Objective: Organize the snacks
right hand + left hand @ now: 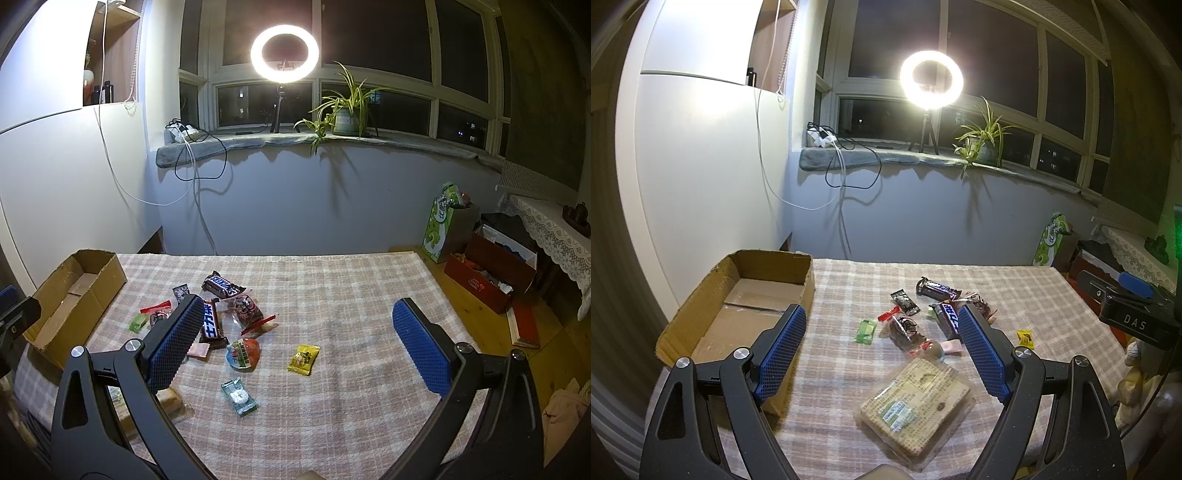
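Note:
Snacks lie scattered on a checked tablecloth [1015, 291]. A clear pack of wafers [916, 402] lies near my left gripper [882, 314], which is open and empty above the cloth. Two Snickers bars [936, 288] [222, 285], small candies, a green candy [865, 331] and a yellow candy [303, 359] lie around. An open empty cardboard box [738, 306] sits at the table's left; it also shows in the right wrist view [74, 295]. My right gripper [295, 310] is open and empty above the snack pile. A teal wrapped candy [239, 396] lies below it.
A wall, a windowsill with a ring light [284, 51] and a plant [343, 110] stand behind the table. Bags and boxes [487, 269] sit on the floor at the right. The right gripper's body [1134, 314] shows at the left view's right edge.

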The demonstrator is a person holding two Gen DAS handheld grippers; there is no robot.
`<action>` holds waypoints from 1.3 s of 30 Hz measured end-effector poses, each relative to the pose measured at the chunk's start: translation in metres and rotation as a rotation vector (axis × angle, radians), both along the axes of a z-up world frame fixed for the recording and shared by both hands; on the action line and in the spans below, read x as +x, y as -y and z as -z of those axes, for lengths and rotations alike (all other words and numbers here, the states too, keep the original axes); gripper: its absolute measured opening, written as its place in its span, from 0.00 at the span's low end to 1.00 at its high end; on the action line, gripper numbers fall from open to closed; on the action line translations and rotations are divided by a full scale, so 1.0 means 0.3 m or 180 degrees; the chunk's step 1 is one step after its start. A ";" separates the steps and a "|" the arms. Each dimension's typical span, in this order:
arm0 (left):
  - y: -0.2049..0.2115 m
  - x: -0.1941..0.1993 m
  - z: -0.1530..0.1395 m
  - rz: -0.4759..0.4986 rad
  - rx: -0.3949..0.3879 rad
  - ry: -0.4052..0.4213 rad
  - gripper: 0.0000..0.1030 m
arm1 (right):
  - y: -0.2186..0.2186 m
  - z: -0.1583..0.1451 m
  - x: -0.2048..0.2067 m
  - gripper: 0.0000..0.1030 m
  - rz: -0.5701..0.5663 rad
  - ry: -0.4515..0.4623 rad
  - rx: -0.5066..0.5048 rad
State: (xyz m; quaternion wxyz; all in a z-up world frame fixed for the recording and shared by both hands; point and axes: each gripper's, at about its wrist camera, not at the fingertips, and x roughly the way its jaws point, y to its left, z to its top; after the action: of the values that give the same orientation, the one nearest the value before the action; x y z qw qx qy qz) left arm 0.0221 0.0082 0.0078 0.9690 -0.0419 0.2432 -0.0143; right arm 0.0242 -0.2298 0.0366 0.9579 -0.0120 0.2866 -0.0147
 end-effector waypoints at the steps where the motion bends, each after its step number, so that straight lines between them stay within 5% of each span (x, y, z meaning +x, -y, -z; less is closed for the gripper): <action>1: 0.000 -0.001 -0.001 0.0001 -0.0002 0.0000 0.82 | -0.002 -0.003 -0.002 1.00 -0.0002 0.0004 -0.0002; 16: 0.004 -0.005 0.010 0.0008 -0.0017 -0.0022 0.82 | -0.012 -0.003 -0.007 1.00 -0.0026 -0.0019 -0.0006; 29: -0.021 0.023 0.083 0.0079 -0.0168 -0.0286 0.82 | -0.044 0.050 0.014 1.00 -0.0184 -0.0168 -0.0042; 39: -0.047 0.002 0.188 0.0168 -0.0397 -0.0673 0.82 | -0.116 0.139 0.049 1.00 -0.0969 -0.0567 0.0235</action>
State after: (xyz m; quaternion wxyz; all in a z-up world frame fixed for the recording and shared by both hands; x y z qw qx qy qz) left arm 0.0228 0.0224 -0.0485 0.9327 -0.0969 0.3437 -0.0504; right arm 0.0388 -0.1950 -0.0051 0.9196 -0.0213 0.3656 0.1421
